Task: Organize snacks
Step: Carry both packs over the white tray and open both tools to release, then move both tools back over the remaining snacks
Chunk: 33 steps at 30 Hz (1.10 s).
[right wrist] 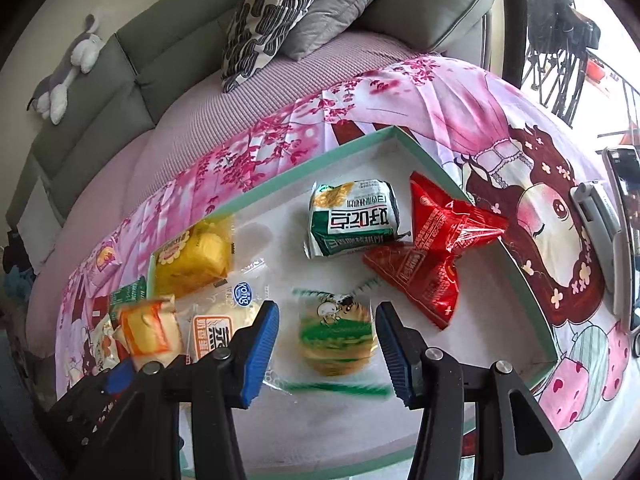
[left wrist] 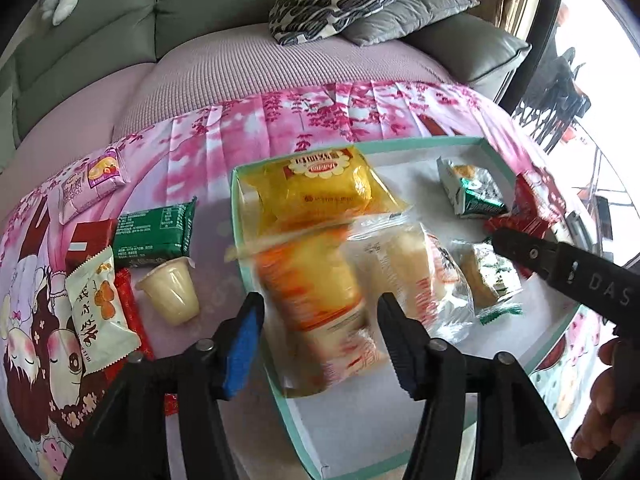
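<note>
Now orange packet (left wrist: 316, 300) lies lengthwise toward the yellow packet (left wrist: 320, 188).

Each hand-held gripper (left wrist: 316, 340) is black plastic with silver pivot bolts, ribbed blue finger pads (left wrist: 242, 344) and white lettering.

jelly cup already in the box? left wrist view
No. The jelly cup lies on the cloth outside the box, left of its teal wall, next to the green packet.

Two wrist fisheyes — steep, close looks down

Both face the sofa (left wrist: 100, 32) and share the mint-rimmed tray (left wrist: 236, 216) — left side versus right.
</note>
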Tool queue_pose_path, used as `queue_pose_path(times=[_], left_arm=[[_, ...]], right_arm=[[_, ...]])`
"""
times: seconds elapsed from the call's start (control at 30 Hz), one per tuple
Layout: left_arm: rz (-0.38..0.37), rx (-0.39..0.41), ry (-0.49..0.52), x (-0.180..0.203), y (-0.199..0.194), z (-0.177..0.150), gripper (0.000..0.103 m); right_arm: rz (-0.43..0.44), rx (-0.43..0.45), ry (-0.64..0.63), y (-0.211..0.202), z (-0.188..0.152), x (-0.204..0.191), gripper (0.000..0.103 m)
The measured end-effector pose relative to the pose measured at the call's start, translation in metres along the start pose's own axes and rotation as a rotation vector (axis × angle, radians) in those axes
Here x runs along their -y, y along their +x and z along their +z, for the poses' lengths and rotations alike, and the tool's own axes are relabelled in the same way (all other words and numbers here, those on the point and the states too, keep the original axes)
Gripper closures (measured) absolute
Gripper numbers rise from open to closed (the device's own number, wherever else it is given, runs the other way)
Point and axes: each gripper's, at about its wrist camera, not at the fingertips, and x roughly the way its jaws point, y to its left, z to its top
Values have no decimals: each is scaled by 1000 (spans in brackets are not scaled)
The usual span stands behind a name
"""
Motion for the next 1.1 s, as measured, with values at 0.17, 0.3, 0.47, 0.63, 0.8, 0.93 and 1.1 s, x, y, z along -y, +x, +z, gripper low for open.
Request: queue_pose_path(times=[0.17,0.3,0.47,0.63,0.8,0.93,1.1], left_arm=[[8,14,-25,-6,-11,4,37],[21,32,-75,-18,-23,5,36],[75,49,-196,-45,-31,7,28],[165,40,-336,-79,-30,1,27],[226,32,-464,-116,-32,-11,21],[269,32,-531,-143,-40,-21,21],[304,31,-605,-172,-48,-33,11]], right_arm=[[7,8,-19,-2,0,-4,45],[11,9,-29,-2,-1,-5,44],[7,9,-42,0,-2,-9,42],[21,7,-86,2,-6,-24,38],[51,7,-156,3,-14,-49,32],[75,10,-193,4,-21,-68,24],[111,16,-262,6,-32,-95,14]])
